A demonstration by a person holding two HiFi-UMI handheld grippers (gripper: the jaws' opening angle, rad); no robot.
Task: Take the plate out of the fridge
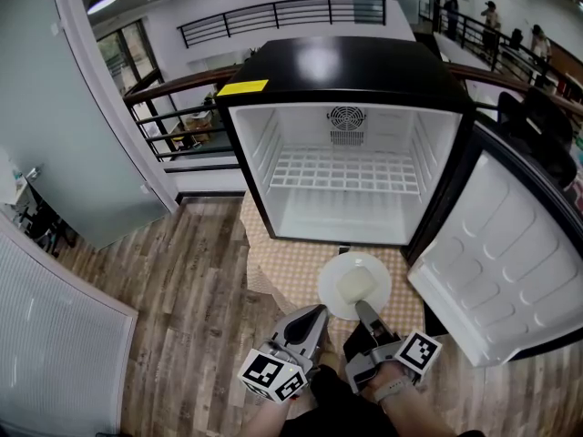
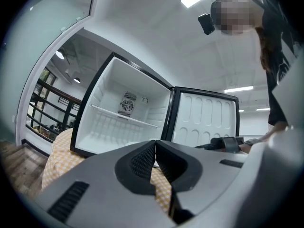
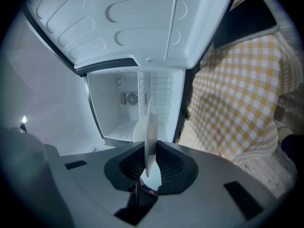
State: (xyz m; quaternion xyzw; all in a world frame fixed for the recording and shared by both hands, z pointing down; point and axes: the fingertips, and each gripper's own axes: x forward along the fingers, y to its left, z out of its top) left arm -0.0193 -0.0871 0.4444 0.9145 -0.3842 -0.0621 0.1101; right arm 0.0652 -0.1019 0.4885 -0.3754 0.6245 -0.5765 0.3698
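Note:
The small black fridge [image 1: 337, 66] stands open and its white inside is bare, its door [image 1: 510, 258] swung to the right. The white plate [image 1: 353, 284] is outside it, above the checkered cloth [image 1: 287, 267] in front. My right gripper [image 1: 364, 314] is shut on the plate's near rim; in the right gripper view the plate [image 3: 151, 127] stands edge-on between the pads. My left gripper [image 1: 317, 318] is shut with nothing in it, just left of the plate. In the left gripper view the fridge [image 2: 123, 110] lies ahead.
The fridge sits on a low table under the yellow checkered cloth [image 3: 237, 89]. Wooden floor [image 1: 173, 280] spreads to the left. A white wall panel [image 1: 55, 116] stands at far left and a railing [image 1: 282, 12] runs behind the fridge.

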